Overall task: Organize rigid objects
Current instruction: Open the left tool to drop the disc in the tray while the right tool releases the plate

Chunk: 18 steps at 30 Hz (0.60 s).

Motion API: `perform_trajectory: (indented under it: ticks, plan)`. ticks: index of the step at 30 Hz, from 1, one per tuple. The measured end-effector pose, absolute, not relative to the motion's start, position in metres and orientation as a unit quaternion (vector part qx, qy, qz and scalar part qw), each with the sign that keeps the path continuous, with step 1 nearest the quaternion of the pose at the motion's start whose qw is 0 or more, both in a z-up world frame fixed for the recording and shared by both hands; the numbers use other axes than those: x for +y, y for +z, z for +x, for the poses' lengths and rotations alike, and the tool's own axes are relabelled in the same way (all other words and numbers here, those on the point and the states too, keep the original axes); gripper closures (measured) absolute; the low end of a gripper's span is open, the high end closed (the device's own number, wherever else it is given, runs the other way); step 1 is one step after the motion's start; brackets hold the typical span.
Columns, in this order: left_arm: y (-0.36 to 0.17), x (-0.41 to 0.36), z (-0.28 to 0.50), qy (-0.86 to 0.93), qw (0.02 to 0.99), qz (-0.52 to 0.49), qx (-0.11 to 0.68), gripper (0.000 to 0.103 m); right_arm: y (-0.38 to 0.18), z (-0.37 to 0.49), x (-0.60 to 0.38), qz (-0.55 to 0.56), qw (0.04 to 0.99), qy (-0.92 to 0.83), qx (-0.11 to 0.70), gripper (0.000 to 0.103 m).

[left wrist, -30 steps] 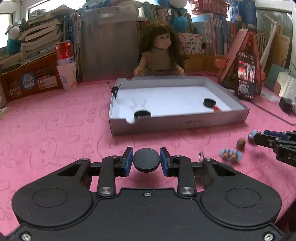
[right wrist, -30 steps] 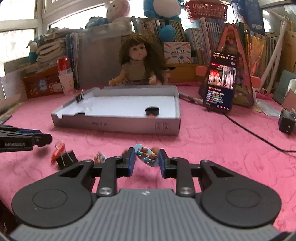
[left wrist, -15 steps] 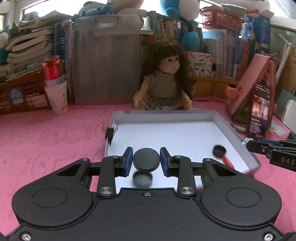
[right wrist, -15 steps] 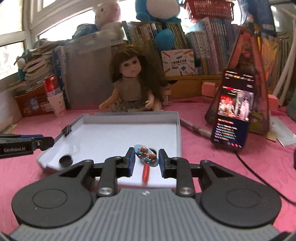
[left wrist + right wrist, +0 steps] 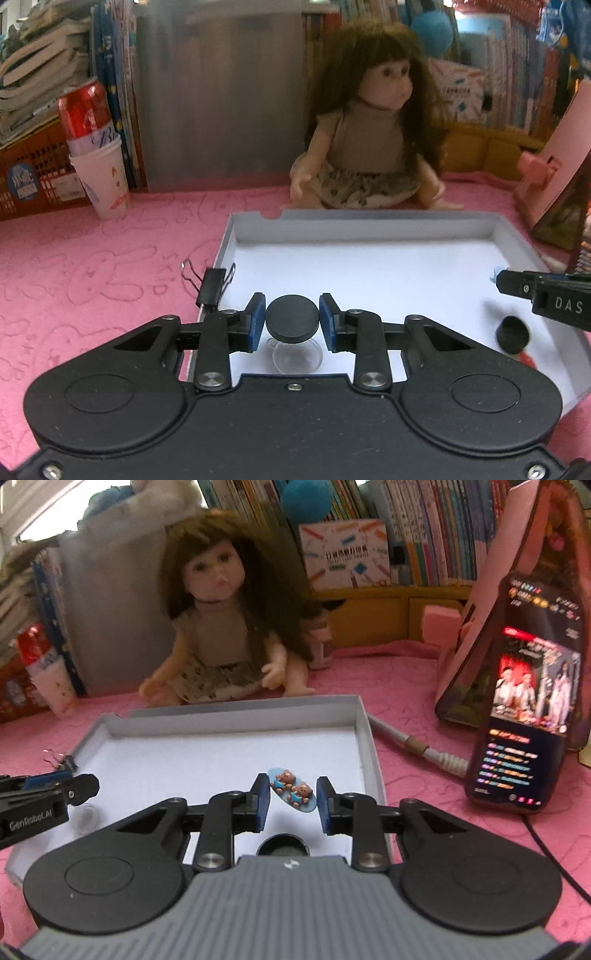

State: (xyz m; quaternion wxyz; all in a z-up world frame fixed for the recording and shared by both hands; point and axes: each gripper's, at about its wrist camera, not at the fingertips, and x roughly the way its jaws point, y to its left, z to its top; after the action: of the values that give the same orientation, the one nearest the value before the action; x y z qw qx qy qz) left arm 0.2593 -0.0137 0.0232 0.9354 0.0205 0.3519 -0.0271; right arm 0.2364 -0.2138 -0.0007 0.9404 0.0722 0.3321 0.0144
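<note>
My left gripper (image 5: 292, 320) is shut on a black round disc (image 5: 292, 319) and holds it over the near left part of the white box tray (image 5: 369, 223). A clear suction cup (image 5: 296, 358) lies in the tray just beneath it. My right gripper (image 5: 292, 799) is shut on a blue oval hair clip with two bears (image 5: 292, 789), held over the tray's (image 5: 236, 710) right side. A black cap (image 5: 282, 845) lies in the tray below it, also in the left wrist view (image 5: 512, 334).
A black binder clip (image 5: 212, 284) grips the tray's left wall. A doll (image 5: 369, 129) sits behind the tray. A cola can in a paper cup (image 5: 94, 147) stands at the left. A lit phone (image 5: 524, 716) leans at the right, with a cable (image 5: 436, 753) on the pink cloth.
Both grippers have moved forward from the pink cloth to over the tray, each still holding its object. The camera now sits closer to the doll.
</note>
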Motion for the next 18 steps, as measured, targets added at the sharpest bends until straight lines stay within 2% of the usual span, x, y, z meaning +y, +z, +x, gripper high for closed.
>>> perform_trajectory:
  ticks: [9,11,12,14,16,18]
  plan:
    - [0.009,-0.014,0.268,-0.019,0.93,0.026,0.366,0.073,-0.016,0.247,-0.212,0.066,0.934,0.005,0.351,0.071]
    - [0.009,-0.014,0.268,-0.021,0.93,0.026,0.367,0.073,-0.016,0.247,-0.211,0.062,0.934,0.006,0.35,0.07]
    - [0.009,-0.015,0.267,-0.022,0.93,0.026,0.366,0.072,-0.015,0.247,-0.212,0.065,0.935,0.008,0.35,0.066]
    - [0.011,-0.015,0.265,-0.025,0.931,0.027,0.363,0.056,-0.013,0.245,-0.212,0.073,0.936,0.011,0.345,0.065]
    - [0.015,-0.015,0.261,-0.028,0.934,0.029,0.354,0.053,-0.01,0.241,-0.212,0.074,0.938,0.012,0.339,0.05]
    - [0.021,-0.015,0.255,-0.032,0.937,0.033,0.347,0.049,-0.005,0.236,-0.21,0.072,0.94,0.016,0.333,0.048]
